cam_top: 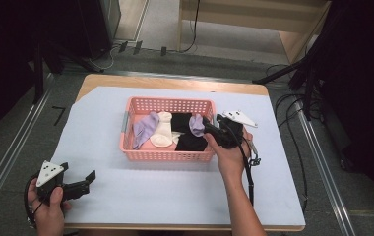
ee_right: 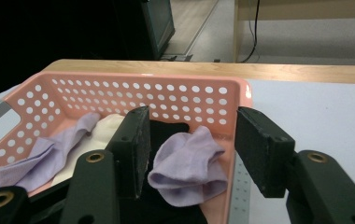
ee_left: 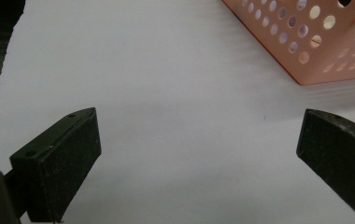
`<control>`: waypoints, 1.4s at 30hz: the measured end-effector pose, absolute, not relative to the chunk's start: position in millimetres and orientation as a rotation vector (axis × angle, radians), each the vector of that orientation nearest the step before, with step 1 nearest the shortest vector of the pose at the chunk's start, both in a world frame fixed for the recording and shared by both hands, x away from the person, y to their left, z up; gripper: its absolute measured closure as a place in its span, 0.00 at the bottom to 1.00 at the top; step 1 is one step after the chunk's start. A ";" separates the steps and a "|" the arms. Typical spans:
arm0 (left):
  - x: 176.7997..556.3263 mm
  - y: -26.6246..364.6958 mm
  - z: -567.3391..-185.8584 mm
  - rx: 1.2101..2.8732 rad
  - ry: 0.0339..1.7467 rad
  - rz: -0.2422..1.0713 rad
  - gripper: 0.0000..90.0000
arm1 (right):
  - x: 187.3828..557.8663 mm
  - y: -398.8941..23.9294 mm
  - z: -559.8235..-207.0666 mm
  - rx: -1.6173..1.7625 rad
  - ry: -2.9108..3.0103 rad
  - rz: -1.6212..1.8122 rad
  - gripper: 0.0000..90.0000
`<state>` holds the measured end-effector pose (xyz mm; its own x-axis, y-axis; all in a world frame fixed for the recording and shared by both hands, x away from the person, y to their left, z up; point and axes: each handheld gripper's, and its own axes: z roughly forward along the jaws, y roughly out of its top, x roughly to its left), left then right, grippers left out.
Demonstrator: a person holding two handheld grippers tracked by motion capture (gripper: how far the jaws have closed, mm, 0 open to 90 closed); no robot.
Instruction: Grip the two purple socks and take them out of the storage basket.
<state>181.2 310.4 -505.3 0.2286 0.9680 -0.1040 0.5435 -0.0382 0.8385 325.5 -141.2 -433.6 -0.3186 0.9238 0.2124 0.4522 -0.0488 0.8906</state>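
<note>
A pink perforated basket (cam_top: 165,102) (ee_right: 143,91) stands on the white mat (cam_top: 175,189) and holds several socks. A crumpled purple sock (cam_top: 196,124) (ee_right: 189,165) lies at the basket's right end on a black sock (cam_top: 190,141) (ee_right: 166,128). Left of them lie a white sock (cam_top: 163,130) (ee_right: 103,128) and another purple sock (cam_top: 144,129) (ee_right: 45,156). My right gripper (cam_top: 208,124) (ee_right: 193,116) hangs open over the basket's right end; one jaw is inside beside the crumpled sock, the other above the rim. My left gripper (cam_top: 79,171) (ee_left: 199,116) is open over the mat at the near left.
The basket's near corner (ee_left: 315,51) shows ahead and to the right of the left gripper. The wooden table (cam_top: 175,82) ends just behind the mat. Cables and dark stands crowd the floor to the right (cam_top: 293,108). Bare mat lies in front of the basket.
</note>
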 end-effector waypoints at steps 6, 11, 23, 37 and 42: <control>181.1 310.9 -505.2 1.693 1.420 0.656 0.01 | 331.0 -135.1 -433.1 1.445 1.773 1.341 0.51; 181.1 311.2 -505.1 1.699 1.418 0.656 0.01 | 337.6 -129.7 -435.7 1.477 1.776 1.298 0.52; 181.2 311.1 -505.2 1.699 1.419 0.657 0.01 | 352.2 -120.3 -443.5 1.494 1.806 1.249 0.51; 181.3 311.0 -505.3 1.699 1.419 0.657 0.01 | 362.3 -120.5 -441.0 1.558 1.840 1.228 0.54; 181.3 311.1 -505.2 1.699 1.419 0.657 0.01 | 363.8 -117.7 -435.1 1.531 1.796 1.280 0.54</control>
<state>181.3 311.1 -505.2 0.2328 0.9669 -0.1046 0.5461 -0.0410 0.8367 363.8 -117.7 -435.1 -0.2805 0.9341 0.2208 0.5135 -0.0483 0.8567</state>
